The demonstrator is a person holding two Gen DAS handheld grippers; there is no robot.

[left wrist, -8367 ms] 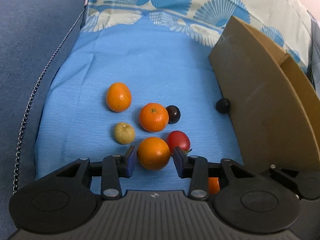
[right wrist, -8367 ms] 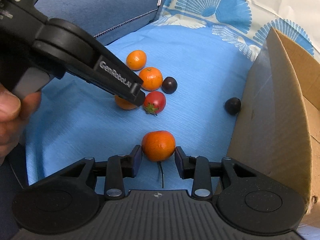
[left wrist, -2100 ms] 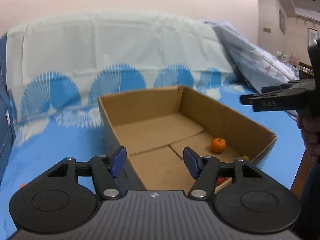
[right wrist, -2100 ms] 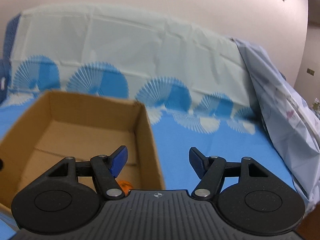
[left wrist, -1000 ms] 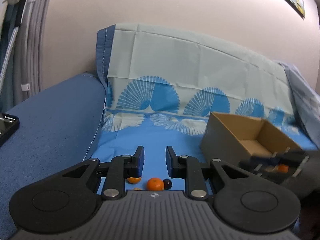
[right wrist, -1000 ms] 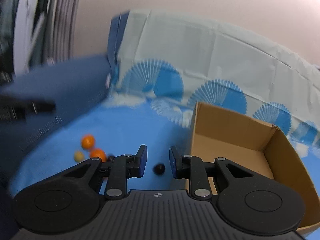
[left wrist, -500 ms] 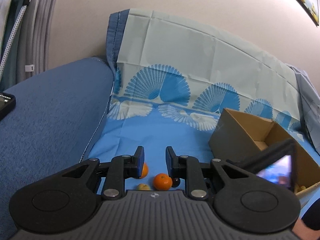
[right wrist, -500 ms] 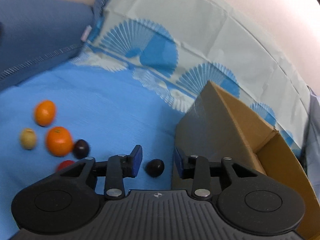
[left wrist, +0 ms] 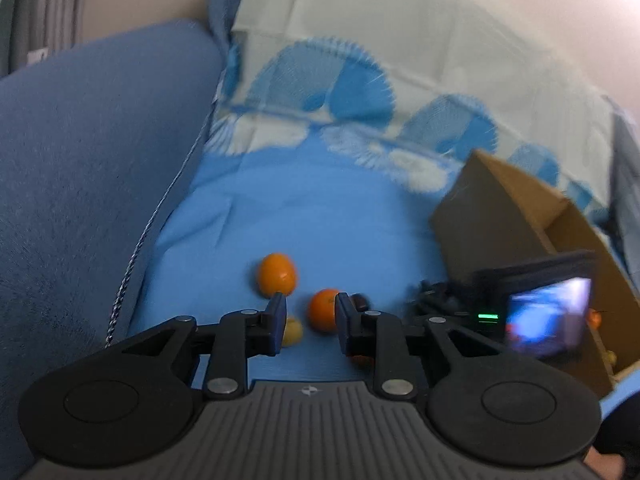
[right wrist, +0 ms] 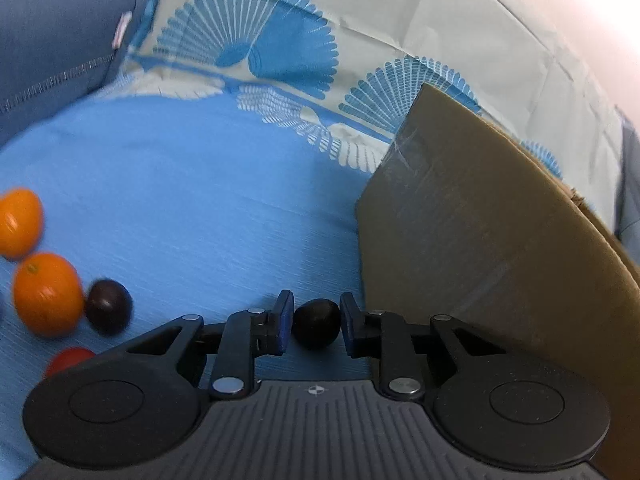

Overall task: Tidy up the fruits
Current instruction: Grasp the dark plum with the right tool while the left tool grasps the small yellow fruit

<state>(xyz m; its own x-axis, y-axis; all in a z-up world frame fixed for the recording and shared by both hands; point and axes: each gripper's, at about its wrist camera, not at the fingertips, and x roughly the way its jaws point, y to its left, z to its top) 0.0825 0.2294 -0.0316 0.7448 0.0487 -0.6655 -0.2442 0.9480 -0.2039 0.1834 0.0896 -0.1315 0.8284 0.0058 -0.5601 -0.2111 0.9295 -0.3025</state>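
Loose fruit lies on the blue cloth (left wrist: 312, 216). In the right wrist view a small dark fruit (right wrist: 316, 323) sits between the pads of my right gripper (right wrist: 316, 320). Its jaws are closing and the pads touch the fruit on both sides. To its left lie two oranges (right wrist: 46, 294) (right wrist: 18, 222), another dark fruit (right wrist: 108, 306) and a red tomato (right wrist: 66, 360). My left gripper (left wrist: 310, 320) hovers above the cloth, its jaws narrow and opening, with nothing between them. An orange (left wrist: 322, 310) shows just past its tips, beside another orange (left wrist: 277, 274) and a yellowish fruit (left wrist: 294, 330).
A cardboard box (right wrist: 480, 240) stands right beside the right gripper, with fruit glimpsed inside (left wrist: 596, 318). The right hand-held device (left wrist: 548, 314) with its lit screen is in front of the box. A dark blue cushion (left wrist: 92, 168) rises on the left.
Both grippers have dropped toward the cloth and the fruit looks nearer. The right jaws have narrowed onto the lone dark fruit by the box. The left jaws have parted slightly.
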